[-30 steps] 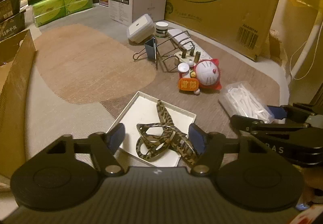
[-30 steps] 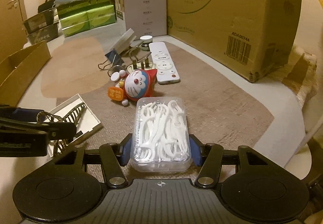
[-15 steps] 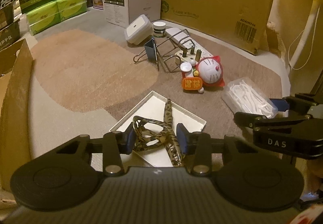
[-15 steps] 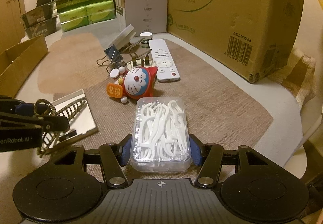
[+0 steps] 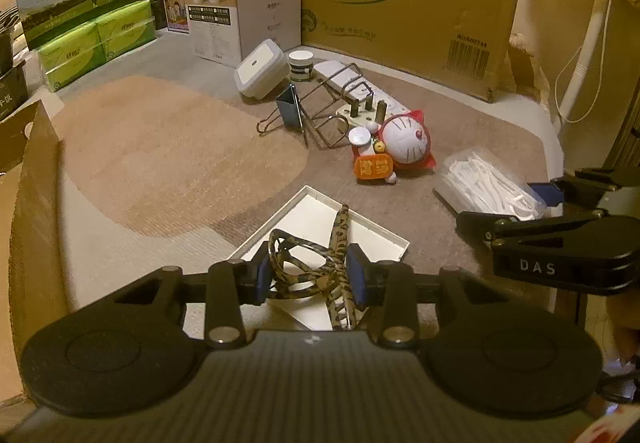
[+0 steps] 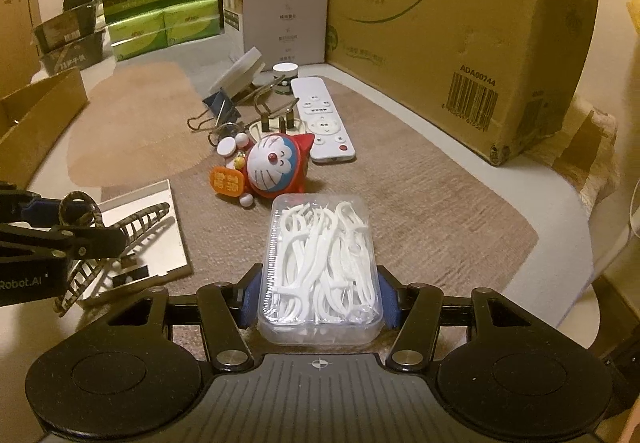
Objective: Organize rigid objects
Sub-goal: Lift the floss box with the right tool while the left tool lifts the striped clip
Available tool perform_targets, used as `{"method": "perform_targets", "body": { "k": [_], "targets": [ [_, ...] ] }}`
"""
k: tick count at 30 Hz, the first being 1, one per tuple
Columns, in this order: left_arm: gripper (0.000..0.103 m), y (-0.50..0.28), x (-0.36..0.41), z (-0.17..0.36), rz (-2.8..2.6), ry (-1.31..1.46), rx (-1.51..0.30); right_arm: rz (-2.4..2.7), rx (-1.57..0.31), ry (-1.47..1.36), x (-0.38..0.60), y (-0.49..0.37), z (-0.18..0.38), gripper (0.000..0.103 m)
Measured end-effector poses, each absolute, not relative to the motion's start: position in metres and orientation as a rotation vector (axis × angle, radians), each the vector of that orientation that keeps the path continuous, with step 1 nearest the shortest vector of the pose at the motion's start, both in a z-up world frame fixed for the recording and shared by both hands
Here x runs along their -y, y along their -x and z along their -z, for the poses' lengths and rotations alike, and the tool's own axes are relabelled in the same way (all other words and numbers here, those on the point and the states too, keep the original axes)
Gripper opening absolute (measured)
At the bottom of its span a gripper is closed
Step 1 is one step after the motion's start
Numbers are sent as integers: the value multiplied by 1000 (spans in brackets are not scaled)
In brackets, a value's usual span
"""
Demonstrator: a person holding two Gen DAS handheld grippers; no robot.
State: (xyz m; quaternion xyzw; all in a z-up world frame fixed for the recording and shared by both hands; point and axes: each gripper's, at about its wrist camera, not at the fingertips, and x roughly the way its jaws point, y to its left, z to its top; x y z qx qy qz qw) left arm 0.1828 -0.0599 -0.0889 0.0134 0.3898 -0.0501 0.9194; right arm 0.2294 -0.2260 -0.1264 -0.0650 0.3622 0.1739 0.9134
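My left gripper is shut on a leopard-print hair claw clip and holds it over a shallow white tray. The clip and the tray also show at the left of the right wrist view. My right gripper is shut on a clear box of white floss picks, which also shows at the right of the left wrist view. The box looks level near the mat.
On the brown mat lie a Doraemon toy, a white remote, a binder clip, a wire rack, a small jar and a white lidded box. Cardboard boxes stand behind.
My left gripper has shut on the hair claw clip and raised it a little off the tray. My right gripper still holds the floss pick box.
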Motion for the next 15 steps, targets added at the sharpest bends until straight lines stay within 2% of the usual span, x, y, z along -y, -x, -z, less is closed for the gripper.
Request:
{"method": "perform_targets", "body": {
  "k": [15],
  "targets": [
    [35,-157,36,44,100,0,-729,-353,-707,74,219,-199,88,57]
  ]
}}
